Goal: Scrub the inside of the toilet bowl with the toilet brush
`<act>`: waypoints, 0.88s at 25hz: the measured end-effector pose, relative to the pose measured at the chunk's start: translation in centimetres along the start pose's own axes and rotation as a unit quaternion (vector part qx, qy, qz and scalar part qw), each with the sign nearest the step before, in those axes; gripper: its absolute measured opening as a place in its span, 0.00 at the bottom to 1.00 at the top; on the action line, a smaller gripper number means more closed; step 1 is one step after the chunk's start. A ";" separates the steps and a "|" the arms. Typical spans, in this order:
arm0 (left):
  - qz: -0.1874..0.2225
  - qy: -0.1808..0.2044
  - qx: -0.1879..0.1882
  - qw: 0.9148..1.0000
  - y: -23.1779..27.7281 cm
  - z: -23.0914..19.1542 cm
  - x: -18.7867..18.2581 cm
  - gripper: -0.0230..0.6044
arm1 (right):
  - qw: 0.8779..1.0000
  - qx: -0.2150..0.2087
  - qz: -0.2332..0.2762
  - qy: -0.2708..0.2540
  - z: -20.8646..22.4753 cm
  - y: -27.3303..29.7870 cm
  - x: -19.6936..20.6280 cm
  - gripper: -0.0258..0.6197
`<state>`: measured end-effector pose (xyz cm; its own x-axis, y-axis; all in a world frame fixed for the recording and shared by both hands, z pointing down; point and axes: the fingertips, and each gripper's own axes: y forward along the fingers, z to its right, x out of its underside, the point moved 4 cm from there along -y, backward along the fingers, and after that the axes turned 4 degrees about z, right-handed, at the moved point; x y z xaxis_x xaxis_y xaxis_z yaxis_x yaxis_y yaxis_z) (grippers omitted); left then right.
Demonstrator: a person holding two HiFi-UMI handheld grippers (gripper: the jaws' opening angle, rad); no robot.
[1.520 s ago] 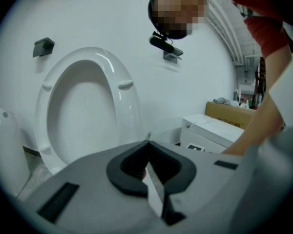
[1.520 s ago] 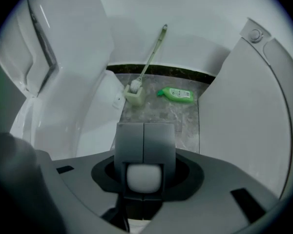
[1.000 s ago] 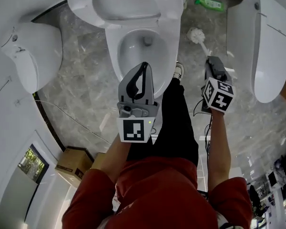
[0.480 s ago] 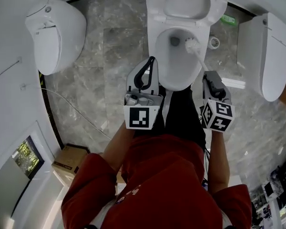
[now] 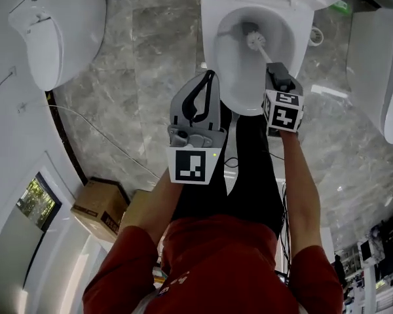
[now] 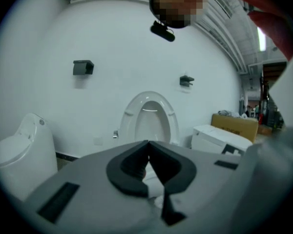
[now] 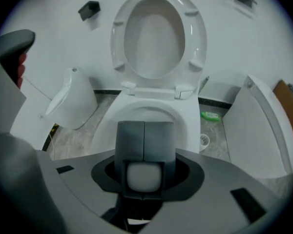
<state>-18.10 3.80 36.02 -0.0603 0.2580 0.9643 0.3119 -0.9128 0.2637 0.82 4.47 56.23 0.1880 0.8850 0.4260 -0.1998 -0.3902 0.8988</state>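
Marble floor fills most of the head view. The target toilet bowl sits at 12 to 1 o'clock with its seat up. A second toilet is at 10 o'clock and a third at 2 to 3 o'clock. A cardboard box is at 8 o'clock.

Left tongs are near centre, just at the bowl's 7 o'clock edge. The jaws are closed tip to tip with nothing between them, so they are idle. Right tongs are at 1 o'clock over the bowl's near rim, pointing steeply down. They are clamped on the toilet brush handle, whose rounded butt shows between the pads in the right gripper view. The brush head is inside the bowl, low, right beside the dark drain hole.

Progress: the brush is picked up and in the bowl, so the reach is done. Scrubbing looks only just begun. No foam or streaks are visible, so the whole wall and rim sweep is likely left, and then the brush goes back.

Versus earlier: one second back the brush head hung over the floor at the bowl's 3 o'clock side. Half a second back it was just in over the bowl's far end. Now it is at the drain. Both tongs have closed in on the bowl, and the grip is unchanged.
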 end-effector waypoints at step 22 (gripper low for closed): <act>-0.035 -0.002 -0.035 0.999 2.0 -1.1 8.0 0.04 | 0.916 -0.008 -0.041 -0.398 -1.8 14.8 1.1 0.29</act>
<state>-19.02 3.73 44.33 -0.0755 0.3232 0.9433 0.2396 -0.9124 0.3318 -3.63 0.11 69.83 0.8440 0.4424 0.3033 -0.1670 -0.3206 0.9324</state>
